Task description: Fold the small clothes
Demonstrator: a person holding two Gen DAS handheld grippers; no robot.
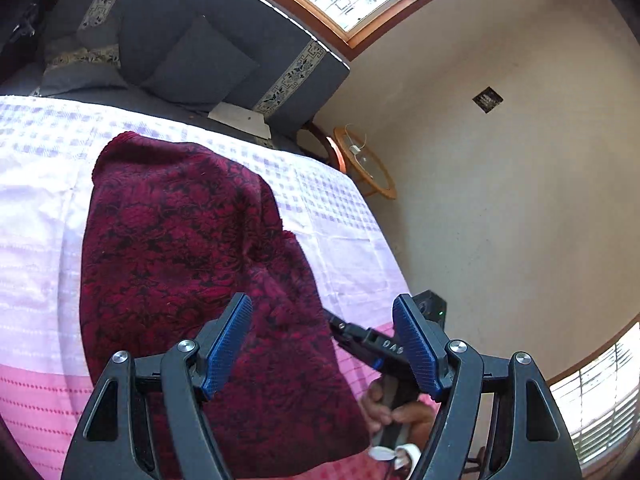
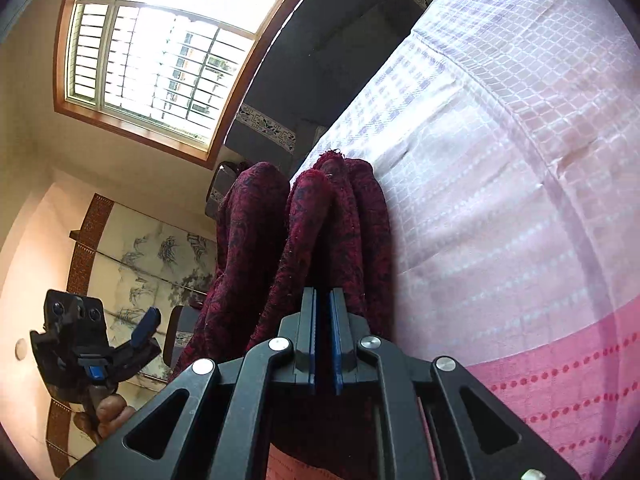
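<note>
place: home, living room or bedroom
seating: grey sofa [image 1: 224, 44] with patterned trim, loose cushions [image 1: 200, 68]
surface: pink and white checked bedsheet [image 1: 40, 240] spread flat
window: wood-framed window [image 2: 160, 48], grille, daylight, buildings outside
side table: round wooden glass-top table [image 1: 366, 162] by plain cream wall [image 1: 500, 160]
decor: painted folding screen [image 2: 160, 256], ink trees

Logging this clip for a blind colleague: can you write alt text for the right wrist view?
The right tongs are shut on a bunched dark red patterned cloth over a pink and white bedspread. The open left tongs hang at lower left, below a bright window.
</note>
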